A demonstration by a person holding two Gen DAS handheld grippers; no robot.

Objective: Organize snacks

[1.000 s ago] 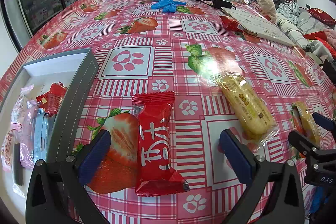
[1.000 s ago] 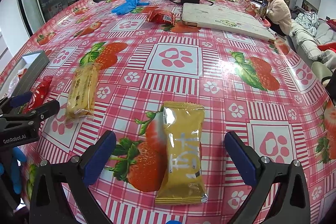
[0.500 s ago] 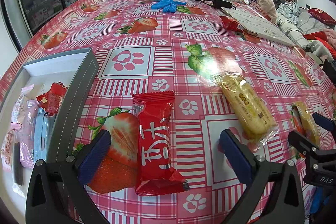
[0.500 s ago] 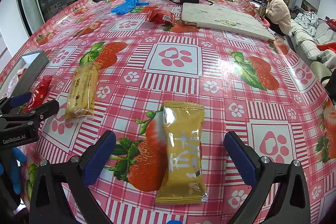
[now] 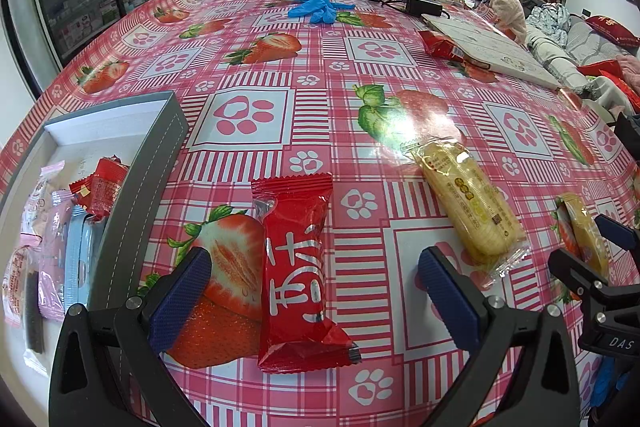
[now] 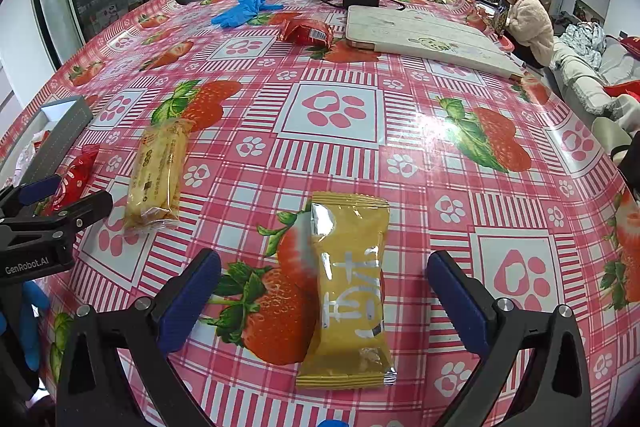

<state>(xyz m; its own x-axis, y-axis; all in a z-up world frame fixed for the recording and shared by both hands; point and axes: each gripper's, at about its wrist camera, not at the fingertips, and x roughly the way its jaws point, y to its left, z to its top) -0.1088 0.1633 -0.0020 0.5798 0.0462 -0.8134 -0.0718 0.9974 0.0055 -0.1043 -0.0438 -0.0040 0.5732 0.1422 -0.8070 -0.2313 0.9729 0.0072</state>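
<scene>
Nothing has moved since the earlier frames: both grippers hover as before, jaws spread wide and empty. Taking the grey tray [image 5: 120, 211] as my landmark, the red snack packet [image 5: 298, 275] lies just beside its near wall, squarely between my left gripper's [image 5: 316, 291] fingers, long axis running straight away from me. The yellow packet [image 6: 348, 291] sits well away from the tray, likewise centred in my right gripper [image 6: 324, 291], lengthwise ahead. A pale biscuit pack [image 5: 470, 203] lies between the two. I judge the left arm nearer the tray. The strawberry-print tablecloth [image 5: 360, 75] looks glossy; a living room with a screen lies beyond.
</scene>
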